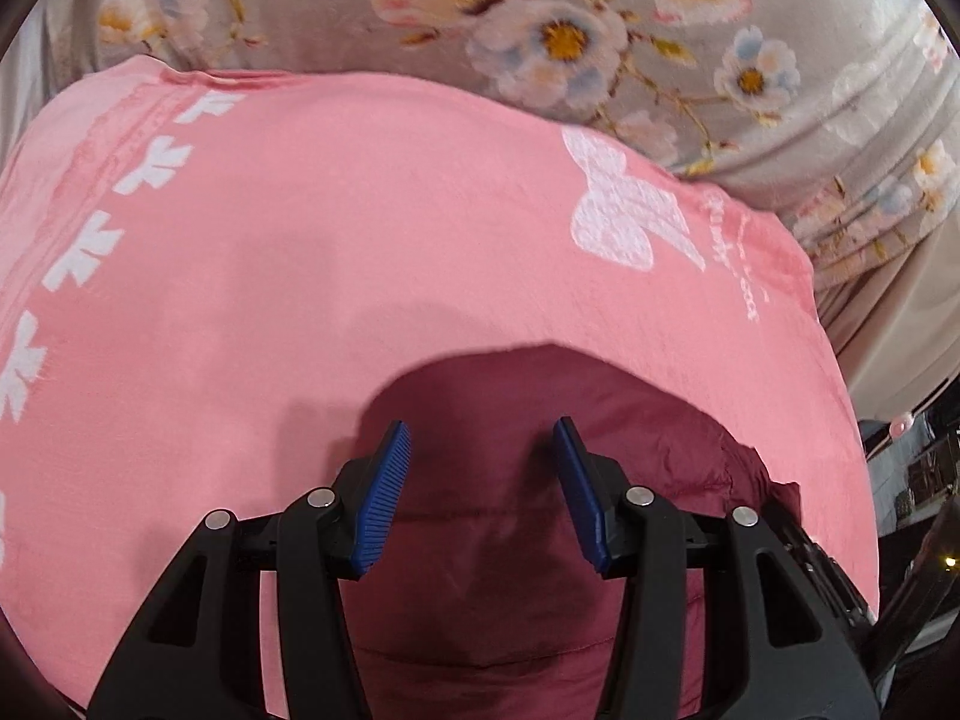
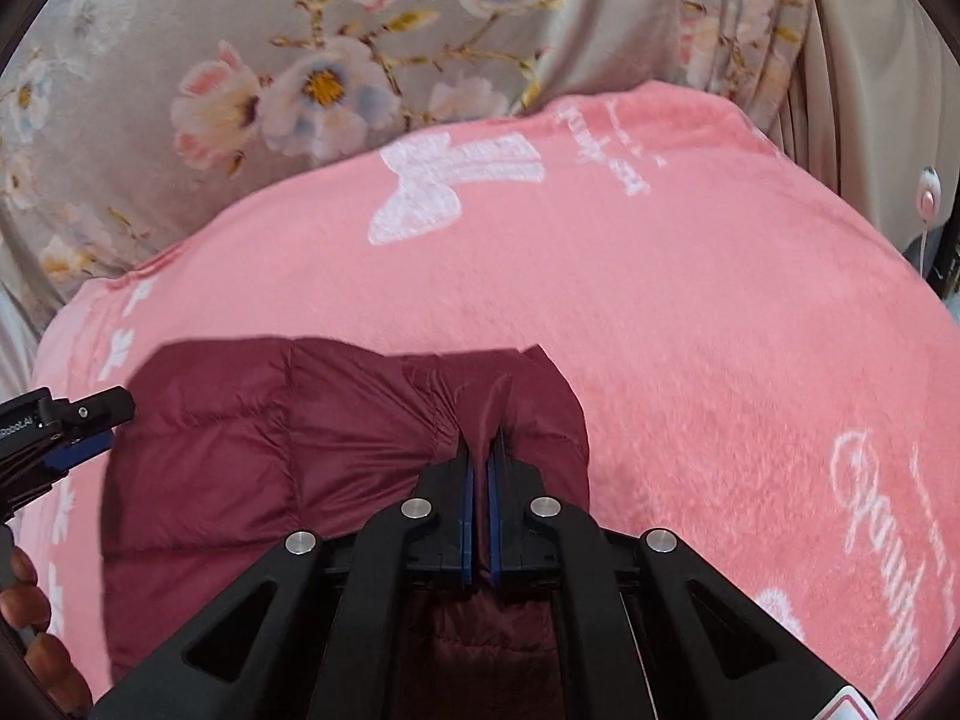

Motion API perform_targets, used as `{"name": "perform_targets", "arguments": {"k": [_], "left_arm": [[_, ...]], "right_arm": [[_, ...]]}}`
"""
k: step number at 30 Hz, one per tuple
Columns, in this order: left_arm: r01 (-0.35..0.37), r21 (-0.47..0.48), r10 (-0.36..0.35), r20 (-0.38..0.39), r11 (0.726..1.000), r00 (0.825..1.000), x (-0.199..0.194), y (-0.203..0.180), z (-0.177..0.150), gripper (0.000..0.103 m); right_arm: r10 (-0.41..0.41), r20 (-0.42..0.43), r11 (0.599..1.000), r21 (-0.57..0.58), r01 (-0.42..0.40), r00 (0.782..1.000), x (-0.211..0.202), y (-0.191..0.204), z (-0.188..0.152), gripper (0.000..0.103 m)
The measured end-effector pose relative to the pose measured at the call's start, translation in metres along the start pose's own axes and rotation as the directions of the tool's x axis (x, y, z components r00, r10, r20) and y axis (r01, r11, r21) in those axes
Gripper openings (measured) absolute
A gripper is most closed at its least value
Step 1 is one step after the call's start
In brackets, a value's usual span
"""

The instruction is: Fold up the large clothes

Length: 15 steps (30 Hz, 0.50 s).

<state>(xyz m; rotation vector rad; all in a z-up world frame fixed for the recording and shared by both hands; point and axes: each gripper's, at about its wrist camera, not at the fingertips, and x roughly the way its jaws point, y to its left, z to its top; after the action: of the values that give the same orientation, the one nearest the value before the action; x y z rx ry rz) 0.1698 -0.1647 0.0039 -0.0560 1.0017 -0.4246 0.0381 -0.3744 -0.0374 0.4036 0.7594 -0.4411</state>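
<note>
A maroon quilted puffer jacket [image 2: 252, 450] lies on a pink blanket [image 2: 690, 324] with white butterfly prints. My right gripper [image 2: 480, 450] is shut on a pinched ridge of the jacket's fabric near its right edge. My left gripper [image 1: 483, 438] is open, its blue pads [image 1: 384, 498] spread just above the jacket [image 1: 492, 510], holding nothing. The left gripper also shows at the left edge of the right wrist view [image 2: 66, 426], beside the jacket's left side.
The pink blanket [image 1: 360, 228] covers a bed with a grey floral sheet [image 1: 600, 30] behind it. The bed's right edge drops to a dark floor area [image 1: 918, 480]. A hand [image 2: 30, 618] shows at the lower left.
</note>
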Motion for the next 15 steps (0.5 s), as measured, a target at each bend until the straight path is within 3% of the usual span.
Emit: {"name": "perform_targets", "arguments": {"k": [7, 15], "left_arm": [[-0.069, 0.074, 0.070, -0.006, 0.995, 0.998, 0.029, -0.028, -0.019, 0.049], [-0.173, 0.131, 0.165, 0.072, 0.976, 0.984, 0.050, -0.044, -0.037, 0.058]], "right_arm": [[-0.012, -0.031, 1.000, 0.000, 0.012, 0.999, 0.022, -0.019, -0.012, 0.002], [0.015, -0.043, 1.000, 0.006, -0.015, 0.999, 0.041, -0.027, -0.019, 0.003]]}}
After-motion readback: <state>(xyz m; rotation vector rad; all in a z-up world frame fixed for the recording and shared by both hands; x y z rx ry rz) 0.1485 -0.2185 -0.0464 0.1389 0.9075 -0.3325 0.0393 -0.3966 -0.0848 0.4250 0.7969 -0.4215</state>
